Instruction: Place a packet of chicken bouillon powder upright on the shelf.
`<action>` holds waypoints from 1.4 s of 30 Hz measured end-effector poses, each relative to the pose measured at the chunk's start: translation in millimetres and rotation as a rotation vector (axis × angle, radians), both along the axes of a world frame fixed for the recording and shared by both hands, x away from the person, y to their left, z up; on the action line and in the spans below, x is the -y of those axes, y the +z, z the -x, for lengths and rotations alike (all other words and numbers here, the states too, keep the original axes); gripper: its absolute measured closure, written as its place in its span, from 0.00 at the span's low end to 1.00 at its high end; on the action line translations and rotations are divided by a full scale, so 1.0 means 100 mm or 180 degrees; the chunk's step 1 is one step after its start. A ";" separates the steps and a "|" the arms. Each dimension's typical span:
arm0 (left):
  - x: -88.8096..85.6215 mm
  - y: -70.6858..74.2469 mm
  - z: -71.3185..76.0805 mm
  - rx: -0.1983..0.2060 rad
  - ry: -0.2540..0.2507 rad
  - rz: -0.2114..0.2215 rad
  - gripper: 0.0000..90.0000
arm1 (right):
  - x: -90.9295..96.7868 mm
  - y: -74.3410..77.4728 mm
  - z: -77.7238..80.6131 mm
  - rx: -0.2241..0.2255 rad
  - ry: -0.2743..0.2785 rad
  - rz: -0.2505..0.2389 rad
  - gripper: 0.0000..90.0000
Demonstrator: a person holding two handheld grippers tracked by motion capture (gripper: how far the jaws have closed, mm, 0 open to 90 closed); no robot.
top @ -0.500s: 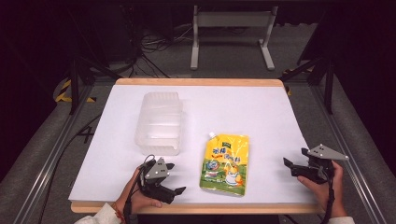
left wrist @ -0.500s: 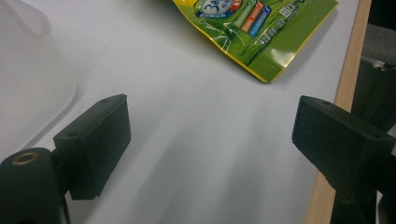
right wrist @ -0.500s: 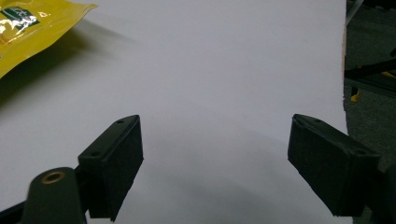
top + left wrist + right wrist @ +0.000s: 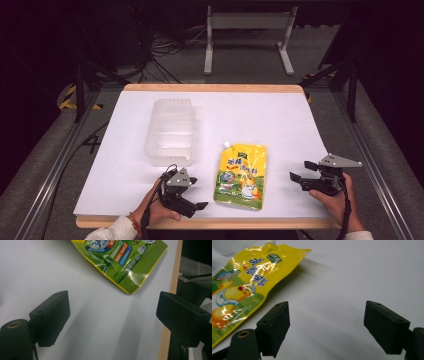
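The left gripper [image 4: 200, 205] has turned slightly, its fingers [image 4: 51, 315] now aimed more toward the pouch [image 4: 241, 175].

The glossy yellow-and-green foil pouch [image 4: 241, 174], crinkled and catching highlights, lies near the front edge of the matt white paper-like table cover [image 4: 260, 120]. A smooth pale wooden rim [image 4: 210, 88] borders that cover. The translucent, ribbed plastic container [image 4: 170, 131] looks frosted. Both grippers' black jaws look like matt plastic, with a brass-coloured metal insert [image 4: 14, 324] at the left gripper's base.

Yellow pouch [image 4: 120, 260]: large "3" legible in blue roundel; other print unreadable
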State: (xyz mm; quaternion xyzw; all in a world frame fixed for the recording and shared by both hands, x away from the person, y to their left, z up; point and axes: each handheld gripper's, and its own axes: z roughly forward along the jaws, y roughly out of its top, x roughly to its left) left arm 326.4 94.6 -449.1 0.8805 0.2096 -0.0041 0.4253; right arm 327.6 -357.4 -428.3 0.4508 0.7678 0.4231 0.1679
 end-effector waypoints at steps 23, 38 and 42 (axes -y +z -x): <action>0.51 -0.06 -0.38 -0.0330 -0.0069 0.0093 0.12 | -0.85 -0.19 -0.54 -0.0688 0.0819 -0.0550 0.29; 0.57 0.06 -0.51 -0.0217 0.0005 0.0272 0.67 | -0.90 -0.05 -0.35 -0.0320 0.0917 -0.0601 0.95; 0.52 0.13 -0.52 -0.0089 0.0000 0.0343 0.80 | -0.92 0.03 -0.29 -0.0172 0.0955 -0.0581 0.98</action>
